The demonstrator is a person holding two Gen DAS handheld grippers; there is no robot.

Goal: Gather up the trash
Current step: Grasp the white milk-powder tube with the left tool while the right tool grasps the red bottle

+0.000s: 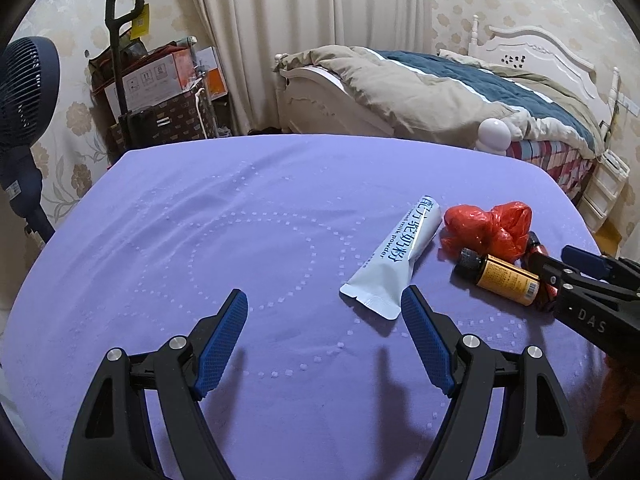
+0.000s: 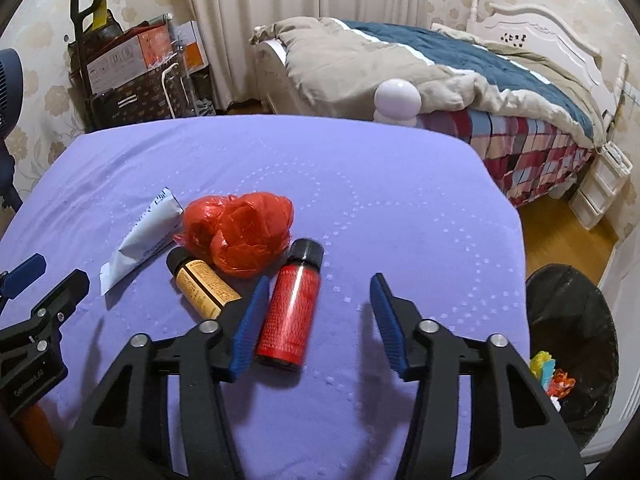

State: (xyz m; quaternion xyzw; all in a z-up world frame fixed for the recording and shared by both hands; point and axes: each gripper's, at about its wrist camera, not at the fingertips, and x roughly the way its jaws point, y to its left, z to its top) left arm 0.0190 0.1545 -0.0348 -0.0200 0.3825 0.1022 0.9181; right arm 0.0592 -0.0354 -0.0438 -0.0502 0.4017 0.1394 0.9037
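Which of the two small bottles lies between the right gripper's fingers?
The red bottle with the black cap; the orange-labelled brown bottle lies outside the right gripper.

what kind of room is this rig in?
Most likely a home bedroom: an unmade bed with a white headboard, full-length curtains, floral wallpaper.

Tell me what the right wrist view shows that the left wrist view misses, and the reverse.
Only the right wrist view shows the black bin beside the table, with colourful scraps inside, and the whole red bottle lying between the right tongs, untouched. Only the left shows the whole fan. Both share the purple tablecloth, white sachet, red bag and amber bottle.
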